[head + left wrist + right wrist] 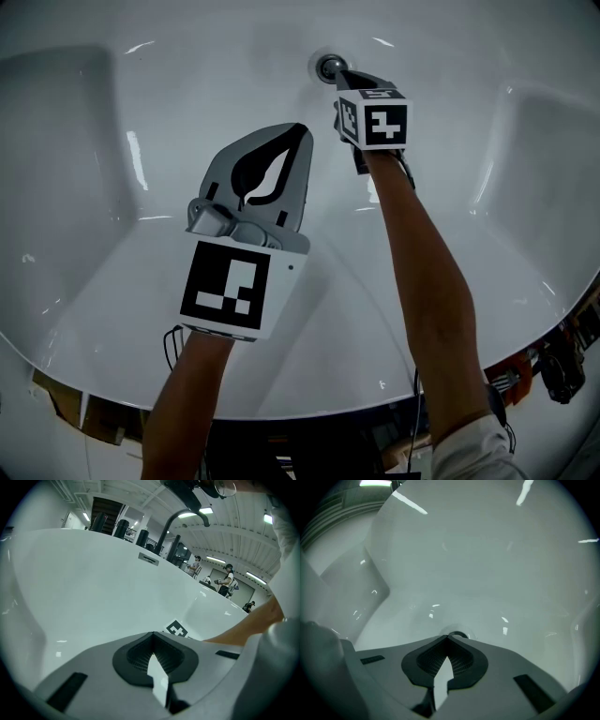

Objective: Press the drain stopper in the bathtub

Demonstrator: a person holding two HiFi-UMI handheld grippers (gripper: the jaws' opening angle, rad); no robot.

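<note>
Reaching for the drain with fingers pinched to a point

Right gripper (343, 77) stretches to the far end of the bathtub (141, 281), its fingers (501, 667) closed on nothing, tips together, probably to make one blunt nose for pushing. That nose sits at the near rim of the drain stopper (328, 66); I cannot tell if it touches. Left gripper (298, 131) hangs over the middle of the tub floor, likewise closed and empty, seemingly just out of the way.
</note>
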